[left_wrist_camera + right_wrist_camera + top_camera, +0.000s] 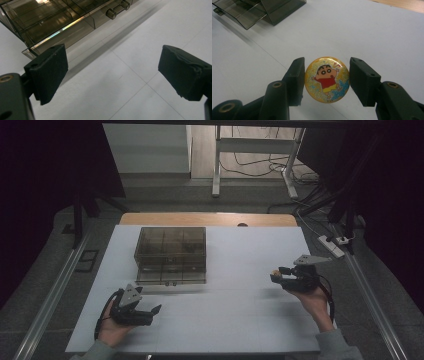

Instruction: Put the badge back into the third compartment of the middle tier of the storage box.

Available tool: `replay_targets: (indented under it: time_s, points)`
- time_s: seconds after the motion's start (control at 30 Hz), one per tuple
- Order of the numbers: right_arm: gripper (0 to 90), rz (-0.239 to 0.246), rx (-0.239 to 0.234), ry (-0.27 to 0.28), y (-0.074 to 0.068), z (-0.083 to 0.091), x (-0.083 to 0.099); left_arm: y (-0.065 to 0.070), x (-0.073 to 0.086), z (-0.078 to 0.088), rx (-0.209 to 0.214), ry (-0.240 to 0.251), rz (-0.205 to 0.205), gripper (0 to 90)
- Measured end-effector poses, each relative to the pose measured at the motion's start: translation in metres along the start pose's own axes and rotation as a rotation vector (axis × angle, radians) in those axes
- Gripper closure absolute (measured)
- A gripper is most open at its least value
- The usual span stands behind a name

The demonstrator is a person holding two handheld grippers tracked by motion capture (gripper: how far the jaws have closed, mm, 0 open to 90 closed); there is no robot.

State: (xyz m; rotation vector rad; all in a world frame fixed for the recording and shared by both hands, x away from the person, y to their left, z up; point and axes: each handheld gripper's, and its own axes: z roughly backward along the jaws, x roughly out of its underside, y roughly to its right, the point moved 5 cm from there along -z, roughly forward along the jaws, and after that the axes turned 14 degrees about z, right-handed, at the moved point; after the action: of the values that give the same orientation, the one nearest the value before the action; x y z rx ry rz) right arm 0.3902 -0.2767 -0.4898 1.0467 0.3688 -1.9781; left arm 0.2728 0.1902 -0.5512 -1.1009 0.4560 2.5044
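A round yellow glittery badge [327, 79] with a cartoon boy in a red shirt sits between the jaws of my right gripper [327, 65], which is shut on its edges and holds it above the white table. In the high view that right gripper [276, 274] is at the right side of the table, with the badge [274, 271] at its tip. My left gripper [153, 312] rests near the front left, open with nothing in it. A little ahead of the left gripper [112, 72] stands a smoky clear drawer box [50, 22].
The drawer box [170, 254] stands left of centre on the white table top [240, 315], its bottom drawer with two knobs [116, 10] facing me. A wooden edge [210, 219] runs along the far side. A power strip [331, 246] and cables lie on the floor at the right.
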Motion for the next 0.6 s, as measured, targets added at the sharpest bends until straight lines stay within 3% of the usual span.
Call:
replay_targets:
  time_s: [0.6]
  points:
    - [47.1,-0.011,0.005,0.090,-0.009,0.003,-0.017,-0.002,0.001,-0.002,-0.008,-0.006,-0.001,9.2]
